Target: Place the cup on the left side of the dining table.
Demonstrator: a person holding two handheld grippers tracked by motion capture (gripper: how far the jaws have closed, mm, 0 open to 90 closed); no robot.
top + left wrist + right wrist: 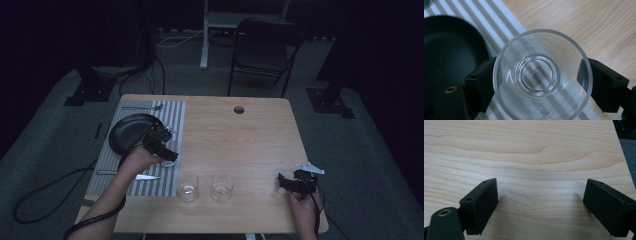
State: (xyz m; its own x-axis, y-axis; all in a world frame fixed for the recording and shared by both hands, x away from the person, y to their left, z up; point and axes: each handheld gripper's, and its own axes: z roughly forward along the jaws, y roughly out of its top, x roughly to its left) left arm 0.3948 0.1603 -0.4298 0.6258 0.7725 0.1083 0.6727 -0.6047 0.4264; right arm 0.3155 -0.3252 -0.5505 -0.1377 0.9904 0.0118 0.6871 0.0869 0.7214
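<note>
Glass is what the person is carrying: a clear tumbler (541, 75) sits clamped between the two black jaws of the left gripper (167, 152), and the left gripper view looks straight down its mouth to the thick ringed base. The jaws press on opposite sides of the wall just below the rim, one at the left and one at the right of that view, so the glass hangs upright and centred between them. It reads as a light but brittle thing, stiff and smooth, and the judgement is that it could slip if the squeeze eased or crack if it were knocked against the black plate (131, 131) just to its left. Gripping across the widest part near the rim, as here, looks like a sound hold; a lower hold on the tapered body would probably slide. Under it lies the striped placemat (176, 112), with the bare wooden table (250, 135) beginning to its right. In the high view the left hand (137, 159) holds the glass over the mat's right edge, with a knife (147, 177) on the near part of the mat. Two more glasses (188, 186) (222, 187) stand near the front edge. Over on the right, the right gripper (289, 182) rests low over bare wood, jaws spread wide and holding nothing.
</note>
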